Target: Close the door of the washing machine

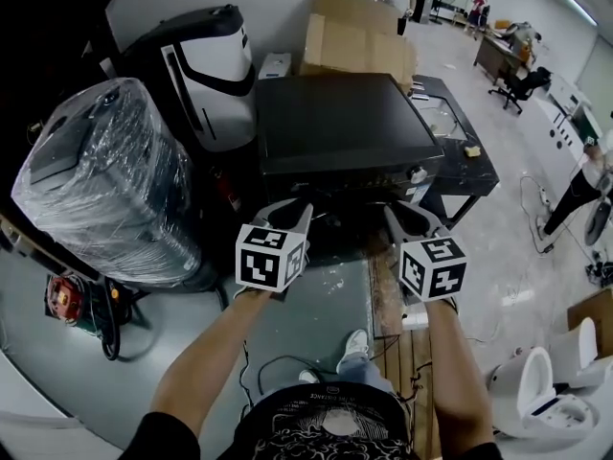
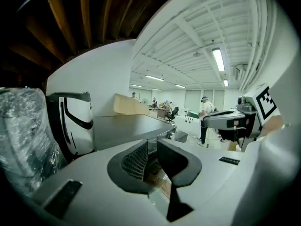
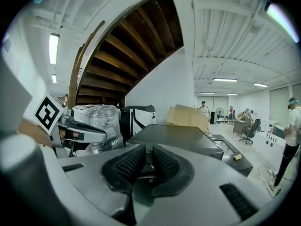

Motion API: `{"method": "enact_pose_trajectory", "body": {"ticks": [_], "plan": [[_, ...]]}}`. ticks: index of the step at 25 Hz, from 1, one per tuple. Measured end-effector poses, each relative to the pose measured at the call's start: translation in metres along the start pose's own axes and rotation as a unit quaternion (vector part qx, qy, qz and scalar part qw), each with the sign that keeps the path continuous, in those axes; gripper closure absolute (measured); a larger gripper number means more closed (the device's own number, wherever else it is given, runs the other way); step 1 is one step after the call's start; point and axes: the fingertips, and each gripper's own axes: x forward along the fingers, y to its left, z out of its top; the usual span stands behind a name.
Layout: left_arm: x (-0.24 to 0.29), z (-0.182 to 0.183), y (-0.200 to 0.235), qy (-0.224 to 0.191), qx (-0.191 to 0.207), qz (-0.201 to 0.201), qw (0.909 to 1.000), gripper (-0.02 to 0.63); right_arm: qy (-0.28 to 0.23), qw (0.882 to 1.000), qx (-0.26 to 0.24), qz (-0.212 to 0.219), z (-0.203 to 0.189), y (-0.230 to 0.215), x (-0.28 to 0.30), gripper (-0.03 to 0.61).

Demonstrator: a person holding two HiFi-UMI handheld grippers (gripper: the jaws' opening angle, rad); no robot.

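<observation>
The washing machine is a dark box with a flat black top, seen from above; it also shows in the left gripper view and the right gripper view. Its front face lies in shadow under the top edge, and I cannot make out the door. My left gripper hovers in front of the machine's near left corner. My right gripper hovers at the near right corner. Both jaws stand a narrow gap apart with nothing between them. Each gripper sees the other beside it.
A plastic-wrapped appliance and a white-and-black machine stand left of the washer. Cardboard boxes lie behind it, with a low black table to the right. A wooden plank and a white toilet sit on the floor. People stand far back.
</observation>
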Motion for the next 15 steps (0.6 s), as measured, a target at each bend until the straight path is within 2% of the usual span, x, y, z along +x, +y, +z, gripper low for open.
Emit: {"method": "enact_pose_trajectory", "body": {"ticks": [4, 7, 15], "plan": [[-0.022, 0.006, -0.001, -0.013, 0.028, -0.001, 0.9995, 0.547, -0.021, 1.0, -0.002, -0.004, 0.015, 0.013, -0.021, 0.528], [-0.034, 0.011, 0.003, -0.025, 0.044, 0.013, 0.9986, 0.554, -0.034, 0.999, 0.001, -0.005, 0.02, 0.019, -0.032, 0.537], [-0.052, 0.017, 0.019, -0.04, 0.043, 0.042, 0.9974, 0.574, -0.041, 0.999, 0.003, -0.003, 0.021, 0.024, -0.039, 0.555]]}}
